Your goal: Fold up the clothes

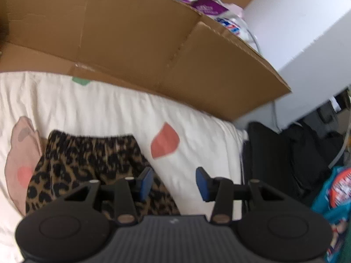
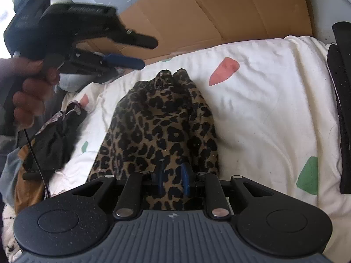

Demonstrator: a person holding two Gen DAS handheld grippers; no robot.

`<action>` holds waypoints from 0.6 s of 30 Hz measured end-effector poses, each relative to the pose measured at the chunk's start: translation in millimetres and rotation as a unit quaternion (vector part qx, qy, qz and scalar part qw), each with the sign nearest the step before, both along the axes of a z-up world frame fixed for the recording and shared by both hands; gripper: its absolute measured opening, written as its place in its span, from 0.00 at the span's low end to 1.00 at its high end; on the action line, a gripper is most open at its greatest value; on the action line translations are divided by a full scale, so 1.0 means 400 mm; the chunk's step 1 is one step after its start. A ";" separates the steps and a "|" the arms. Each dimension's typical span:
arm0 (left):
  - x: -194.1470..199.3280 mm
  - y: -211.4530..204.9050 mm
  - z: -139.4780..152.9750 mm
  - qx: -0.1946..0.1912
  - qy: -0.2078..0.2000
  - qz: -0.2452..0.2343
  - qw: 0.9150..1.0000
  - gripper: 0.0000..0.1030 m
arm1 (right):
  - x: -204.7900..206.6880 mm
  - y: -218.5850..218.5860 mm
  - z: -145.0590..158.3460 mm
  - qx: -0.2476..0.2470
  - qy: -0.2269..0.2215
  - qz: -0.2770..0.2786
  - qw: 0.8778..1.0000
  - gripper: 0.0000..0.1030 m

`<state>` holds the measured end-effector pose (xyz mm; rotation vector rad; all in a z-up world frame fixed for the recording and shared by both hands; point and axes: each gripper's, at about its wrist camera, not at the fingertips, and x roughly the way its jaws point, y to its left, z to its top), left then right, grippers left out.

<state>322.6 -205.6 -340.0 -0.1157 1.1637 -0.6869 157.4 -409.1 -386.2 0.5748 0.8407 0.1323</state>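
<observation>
The leopard-print garment (image 2: 160,127) is laid on the bed's white quilt (image 2: 274,100), below a cardboard box (image 1: 131,32). It is judged light, limp and easily bunched, best taken at the elastic waistband (image 1: 92,137). The left hand-held gripper (image 1: 173,183) is held apart, empty. The right hand-held gripper (image 2: 172,180) stands narrowly parted over the near hem; a pinch cannot be confirmed.

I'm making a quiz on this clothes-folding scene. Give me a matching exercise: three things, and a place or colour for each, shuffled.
Things:
1. leopard-print fabric garment
2. brown cardboard box
3. crumpled black cloth

Descriptions:
A. stands behind the white patterned bedding
B. lies left of the leopard print
C. lies spread mid-bed

Pairs: 1-C, 2-A, 3-B
</observation>
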 end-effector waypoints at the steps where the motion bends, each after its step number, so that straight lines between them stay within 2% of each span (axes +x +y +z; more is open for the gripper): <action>1: 0.001 -0.007 -0.005 -0.002 -0.001 0.005 1.000 0.44 | 0.002 0.000 -0.003 -0.003 0.001 -0.001 1.000 0.18; 5: 0.007 -0.024 -0.027 -0.003 0.011 0.020 1.000 0.43 | -0.001 -0.007 -0.013 -0.012 -0.001 -0.009 1.000 0.18; 11: -0.001 -0.026 -0.084 0.022 0.023 0.018 0.999 0.39 | 0.005 -0.014 -0.031 -0.004 -0.002 -0.019 1.000 0.17; 16: 0.005 0.012 -0.161 0.045 0.038 0.040 0.997 0.39 | 0.017 0.000 -0.035 0.000 -0.008 -0.009 1.000 0.17; 18: 0.005 0.040 -0.188 0.057 0.044 0.053 0.996 0.36 | 0.022 0.002 -0.041 -0.003 -0.007 -0.006 1.000 0.17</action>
